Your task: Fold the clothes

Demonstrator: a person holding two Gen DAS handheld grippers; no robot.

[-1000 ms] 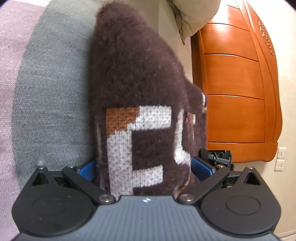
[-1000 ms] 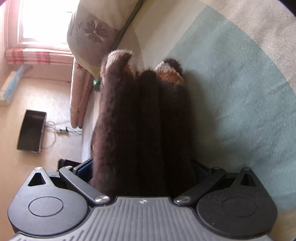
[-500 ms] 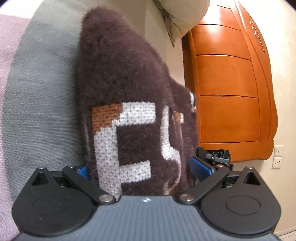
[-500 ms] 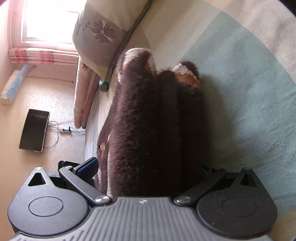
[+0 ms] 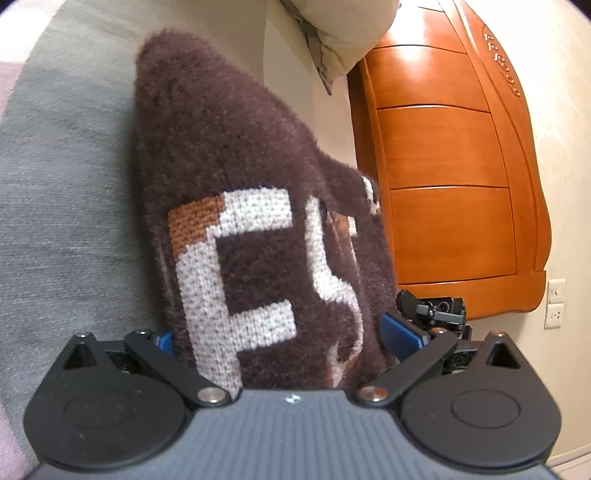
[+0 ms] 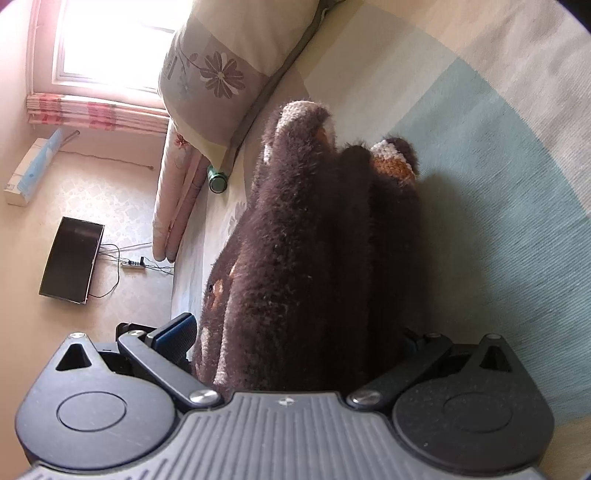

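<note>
A fluffy dark brown sweater (image 5: 236,155) with white and orange knitted letters is bunched into thick folds over a striped bedspread (image 5: 59,192). My left gripper (image 5: 282,336) is shut on one end of it, its blue pads (image 5: 400,334) spread wide by the thick bundle. The right wrist view shows the other end of the sweater (image 6: 306,240) as several upright folds. My right gripper (image 6: 293,336) is shut on that end. Its left pad (image 6: 177,330) shows beside the fabric, while the other pad is hidden behind the wool.
An orange wooden headboard (image 5: 447,155) and a pillow (image 5: 332,33) stand past the sweater on the left gripper's side. A flowered pillow (image 6: 229,70), a green cylinder (image 6: 218,181), the bed's edge, a black flat device (image 6: 72,262) and cables on the floor show in the right wrist view.
Both grippers have kept their hold while swinging: the sweater has drifted left in the left wrist view and right in the right wrist view. More headboard and floor now show.
</note>
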